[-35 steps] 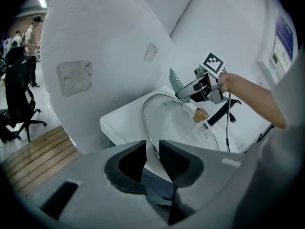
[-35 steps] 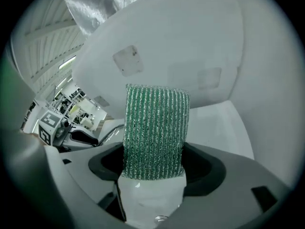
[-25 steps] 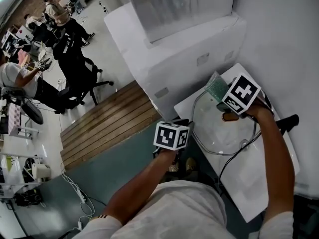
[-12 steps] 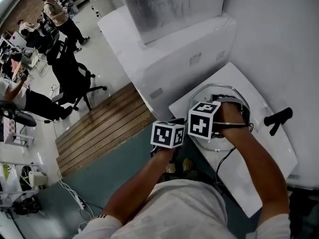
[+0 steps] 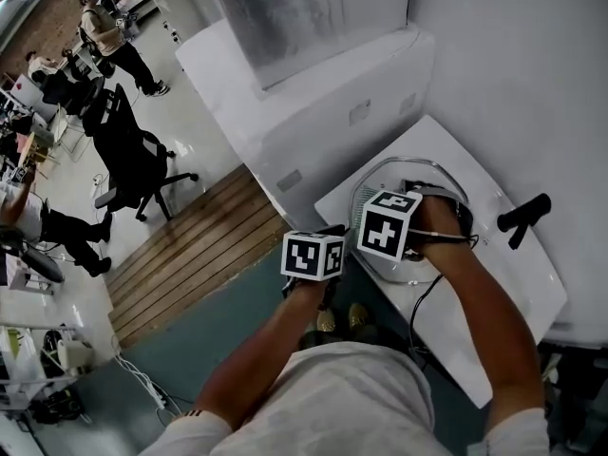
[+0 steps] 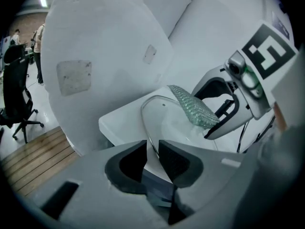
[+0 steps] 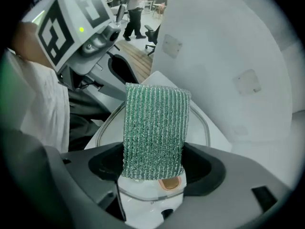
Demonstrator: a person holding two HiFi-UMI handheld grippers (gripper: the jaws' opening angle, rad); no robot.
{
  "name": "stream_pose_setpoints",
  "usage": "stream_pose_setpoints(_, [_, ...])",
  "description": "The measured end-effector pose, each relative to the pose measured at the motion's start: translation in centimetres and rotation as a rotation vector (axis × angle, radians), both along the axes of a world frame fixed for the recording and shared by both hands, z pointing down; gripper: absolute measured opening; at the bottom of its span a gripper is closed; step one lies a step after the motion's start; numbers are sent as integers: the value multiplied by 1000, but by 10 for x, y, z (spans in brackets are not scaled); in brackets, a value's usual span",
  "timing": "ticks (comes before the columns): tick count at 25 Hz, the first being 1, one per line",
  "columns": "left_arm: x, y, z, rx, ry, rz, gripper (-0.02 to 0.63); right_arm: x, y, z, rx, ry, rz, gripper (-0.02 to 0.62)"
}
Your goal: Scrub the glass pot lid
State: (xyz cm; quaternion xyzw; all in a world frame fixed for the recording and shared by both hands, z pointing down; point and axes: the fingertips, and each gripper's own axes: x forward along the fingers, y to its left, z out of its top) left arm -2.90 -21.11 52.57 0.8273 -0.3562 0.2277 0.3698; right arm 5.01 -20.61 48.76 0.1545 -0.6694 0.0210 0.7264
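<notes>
Right, the left tool [image 6: 152, 149] was clenched on the steel rim of the glass lid [image 6: 164, 118], biting it at about 8 o'clock on the lid as seen in the head view. That grip looked like an anchor, there to stop the lid skating across the white table [image 5: 494, 293] under the scrubbing. The right tool [image 7: 153, 168] pointed steeply down and was grasping a green scouring pad [image 7: 155, 128], the pad's free end sticking out ahead of the jaws over the glass. It seemed to be resting on the lid, though actual contact could not be confirmed.

Now the room to move. The lid lay close to the table's edge at 8 o'clock, and beyond that edge was only floor, so strokes that way had little margin. At 11 o'clock a white cabinet [image 5: 313, 93] stood near the table. At 3 o'clock a black handle-shaped piece [image 5: 522, 218] lay apart from the lid. A cable [image 5: 425, 313] trailed at 6 o'clock. Toward 4 o'clock the table was open.
</notes>
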Motion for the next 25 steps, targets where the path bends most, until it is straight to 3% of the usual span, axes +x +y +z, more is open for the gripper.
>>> stream_pose_setpoints(4, [0, 0, 1, -4, 0, 1, 91, 10, -7, -8, -14, -169, 132, 348])
stream_pose_setpoints(12, [0, -1, 1, -7, -1, 4, 91, 52, -30, -25, -38, -546, 513, 348])
stream_pose_setpoints(25, [1, 0, 0, -7, -2, 1, 91, 127, -67, -12, 99, -867, 1056, 348])
